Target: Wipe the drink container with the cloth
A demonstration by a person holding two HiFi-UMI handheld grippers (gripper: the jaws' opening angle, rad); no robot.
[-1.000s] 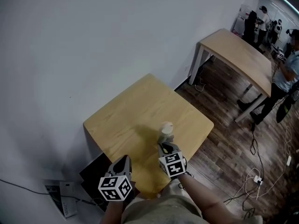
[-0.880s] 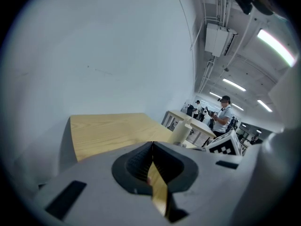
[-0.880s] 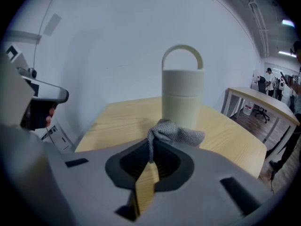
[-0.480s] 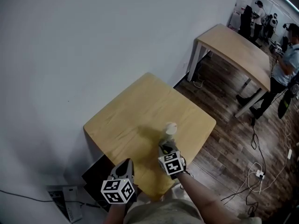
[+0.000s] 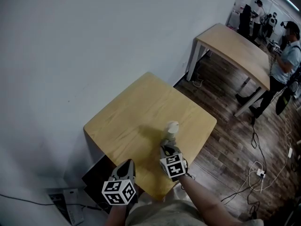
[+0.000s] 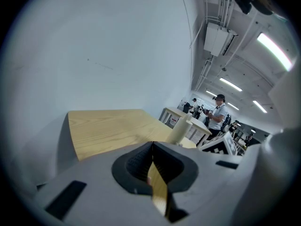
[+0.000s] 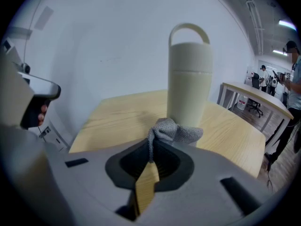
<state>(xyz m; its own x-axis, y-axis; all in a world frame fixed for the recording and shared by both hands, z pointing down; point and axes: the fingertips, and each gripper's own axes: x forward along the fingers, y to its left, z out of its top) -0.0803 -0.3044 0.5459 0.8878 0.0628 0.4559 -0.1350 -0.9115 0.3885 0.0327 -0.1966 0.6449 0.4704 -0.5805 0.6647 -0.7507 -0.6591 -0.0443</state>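
Drink container [image 5: 171, 130]: one, cream, upright with a loop handle on its lid, on the near wooden table [image 5: 136, 109], toward the table's 5 o'clock corner.
Change: container and both grippers sit where they did half a second ago.
Left gripper [image 5: 125, 165]: at 7 o'clock in the head view, off the table's near edge; jaws pressed together on nothing.
Right gripper [image 5: 167, 150]: at 6 o'clock, just short of the container; jaws pinching the cloth.
Cloth [image 7: 175, 131]: one, grey knit, bunched against the container's [image 7: 189, 79] lower wall.
Markings: black-and-white square markers on each gripper's cube; the container side facing the right gripper is plain.
Second table [image 5: 235, 46]: one, at 2 o'clock, well apart.
People [image 5: 285, 60]: one beside that table, more beyond, too small to count.
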